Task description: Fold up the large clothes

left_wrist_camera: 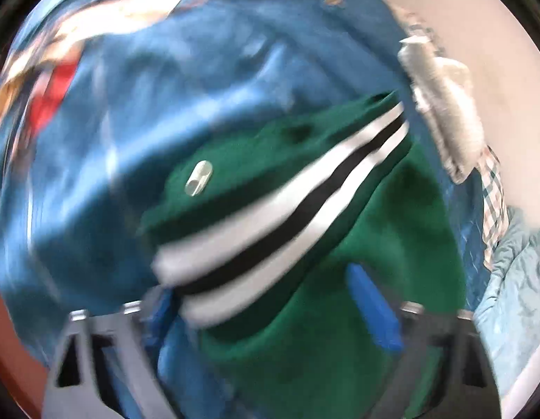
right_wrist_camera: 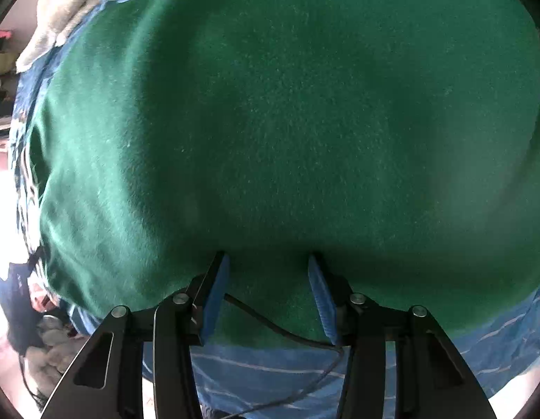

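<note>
A green fleece garment (left_wrist_camera: 339,314) with a white-and-black striped band (left_wrist_camera: 287,216) and a small white toggle (left_wrist_camera: 199,178) lies on a blue bed sheet (left_wrist_camera: 165,87). My left gripper (left_wrist_camera: 270,300) is open, its blue pads (left_wrist_camera: 374,307) on either side of the striped band, which lies between them; the view is blurred. In the right wrist view the green garment (right_wrist_camera: 287,122) fills the frame. My right gripper (right_wrist_camera: 268,262) is open, its fingertips (right_wrist_camera: 219,279) pressed against the green cloth near its lower edge.
A grey-white cloth (left_wrist_camera: 441,104), a checked cloth (left_wrist_camera: 493,192) and a pale blue cloth (left_wrist_camera: 514,279) lie at the right. A white cloth (right_wrist_camera: 67,10) lies at upper left in the right view. The blue striped sheet (right_wrist_camera: 270,373) lies under the garment. A black cable (right_wrist_camera: 287,335) crosses the right gripper.
</note>
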Motion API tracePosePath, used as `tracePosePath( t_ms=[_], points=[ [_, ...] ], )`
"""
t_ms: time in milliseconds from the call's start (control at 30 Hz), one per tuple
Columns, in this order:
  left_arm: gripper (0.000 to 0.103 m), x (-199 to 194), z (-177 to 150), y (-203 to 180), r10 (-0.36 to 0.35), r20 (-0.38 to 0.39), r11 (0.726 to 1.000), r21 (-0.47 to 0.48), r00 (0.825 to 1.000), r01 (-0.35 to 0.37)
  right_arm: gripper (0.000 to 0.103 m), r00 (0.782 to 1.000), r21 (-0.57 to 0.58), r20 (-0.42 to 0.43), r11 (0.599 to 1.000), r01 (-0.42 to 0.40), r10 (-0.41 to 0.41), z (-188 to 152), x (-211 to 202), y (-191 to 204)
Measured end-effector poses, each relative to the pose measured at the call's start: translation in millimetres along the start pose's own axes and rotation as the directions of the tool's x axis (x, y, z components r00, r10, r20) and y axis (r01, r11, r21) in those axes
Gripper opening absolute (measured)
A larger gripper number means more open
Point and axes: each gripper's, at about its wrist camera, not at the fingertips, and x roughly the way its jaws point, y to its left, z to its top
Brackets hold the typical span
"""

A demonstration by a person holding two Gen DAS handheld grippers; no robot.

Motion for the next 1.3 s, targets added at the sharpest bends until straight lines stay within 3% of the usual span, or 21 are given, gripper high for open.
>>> tracePosePath(
  t_ms=[67,233,300,367,500,533,567,600,667,767,867,933,1000,1067,1133,1167,1233,1300],
  points=[
    [0.072,15.2,10.8,-0.9,0.009,-0.012,1.0,-0.017,1.0,-0.009,0.051,1.0,0.014,0.0,1.0,-0.006,0.006,-1.4,-0.2,-3.1],
    [0.058,24.6,11.3,1.1,-0.051,0.015,0.999,-0.014,0.999,0.051,0.052,1.0,0.02,0.004,0.999,-0.028,0.028,-6.6,1.4,-9.0],
    [0.061,26.3,10.1,5.5,-0.077,0.031,0.997,-0.013,0.997,0.078,0.052,0.999,0.027,0.006,0.999,-0.038,0.038,-5.6,0.1,-13.7],
    [0.08,34.9,9.2,13.2,-0.155,0.054,0.986,-0.059,0.987,0.158,0.053,0.999,0.027,0.008,0.999,-0.041,0.041,-6.2,1.6,-12.4],
    [0.083,41.8,14.2,5.6,-0.149,0.1,0.984,-0.08,0.984,0.158,0.059,0.999,0.007,0.017,0.999,-0.045,0.044,-5.2,0.6,-17.0],
    [0.074,40.2,14.9,3.6,-0.144,0.116,0.984,-0.093,0.983,0.155,0.059,0.999,-0.001,0.022,0.999,-0.042,0.042,-7.2,0.3,-16.2],
    [0.04,35.9,15.5,0.8,-0.13,0.139,0.984,-0.106,0.982,0.145,0.059,0.999,-0.008,0.029,0.999,-0.043,0.043,-9.5,-1.0,-16.8],
    [0.03,36.1,19.1,-7.0,-0.127,0.144,0.985,-0.099,0.981,0.142,0.059,0.998,-0.012,0.034,0.999,-0.045,0.045,-11.4,-2.3,-17.4],
    [0.025,22.1,19.6,-25.5,-0.077,0.172,0.996,-0.023,0.982,0.082,0.059,0.998,-0.024,0.042,0.999,-0.049,0.05,-16.2,-5.8,-18.3],
    [0.023,-11.2,11.5,-66.1,-0.014,0.273,0.994,0.108,0.962,-0.016,0.059,0.995,-0.034,0.072,0.997,-0.073,0.076,-21.9,-18.7,-19.3],
    [0.022,-51.2,5.0,-91.1,-0.024,0.338,0.985,0.169,0.941,-0.035,0.062,0.987,-0.044,0.154,0.998,-0.034,0.04,-28.6,-46.4,-21.0],
    [0.022,-79.6,6.8,-95.8,-0.039,0.364,0.983,0.18,0.931,-0.029,0.082,0.98,-0.045,0.198,0.998,0.039,-0.029,-33.0,-62.8,-25.0],
    [0.022,-107.5,11.8,-109.8,-0.046,0.418,0.972,0.228,0.908,-0.056,0.089,0.957,-0.058,0.266,0.989,0.136,-0.116,-39.0,-85.1,-30.9],
    [0.022,-136.7,10.1,-122.3,-0.06,0.472,0.95,0.297,0.88,-0.095,0.089,0.934,-0.091,0.315,0.973,0.21,-0.172,-42.9,-97.6,-34.7],
    [0.022,-157.8,3.5,-146.5,-0.079,0.52,0.901,0.402,0.851,-0.161,0.09,0.936,-0.106,0.315,0.974,0.2,-0.158,-42.3,-103.7,-43.6],
    [0.022,-167.9,-6.1,-164.6,-0.112,0.539,0.859,0.475,0.835,-0.191,0.09,0.943,-0.099,0.306,0.98,0.171,-0.134,-43.5,-104.8,-50.3],
    [0.022,-171.0,-26.2,-189.4,-0.151,0.544,0.787,0.571,0.826,-0.233,0.09,0.951,-0.082,0.295,0.989,0.123,-0.094,-41.2,-103.7,-63.9],
    [0.021,-170.3,-67.9,-223.2,-0.232,0.492,0.684,0.696,0.839,-0.219,0.09,0.957,-0.047,0.282,0.995,0.084,-0.067,-40.8,-101.7,-79.7]
  ],
)
